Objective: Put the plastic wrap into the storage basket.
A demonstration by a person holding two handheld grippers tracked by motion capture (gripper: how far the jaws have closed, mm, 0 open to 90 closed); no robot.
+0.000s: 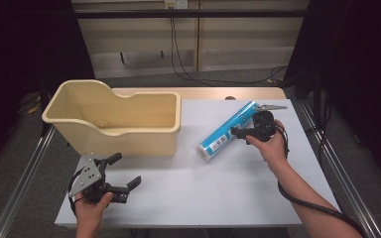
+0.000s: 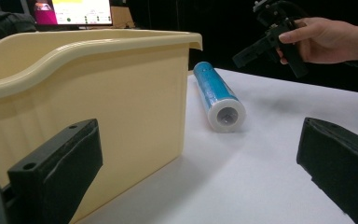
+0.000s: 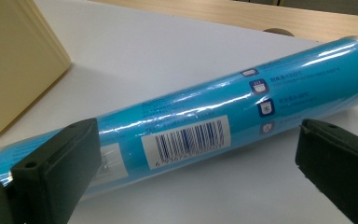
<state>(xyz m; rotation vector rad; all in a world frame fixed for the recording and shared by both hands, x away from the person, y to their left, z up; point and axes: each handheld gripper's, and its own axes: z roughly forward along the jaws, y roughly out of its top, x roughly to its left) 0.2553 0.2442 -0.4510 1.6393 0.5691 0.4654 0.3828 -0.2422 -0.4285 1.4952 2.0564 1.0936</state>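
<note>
Lower left of the high view: left gripper point(image 1: 121, 174), jaws spread, empty, over the white bench point(image 1: 188, 198). Right of centre: right gripper point(image 1: 241, 133), jaws spread, just beside one blue roll point(image 1: 226, 132) lying on the bench, not yet gripped. Upper left: one cream bin point(image 1: 114, 119), seemingly empty. Probably barely begun; pickup left.

Both forearms are left bare; no sleeve is seen. Each black gripper point(image 1: 125, 171) point(image 1: 239, 132) is fitted with two flat, blocky jaws with small holes. A grey three-cornered plate point(image 1: 89, 174) is carried by the left one, a black cable point(image 1: 307, 203) by the right.
</note>
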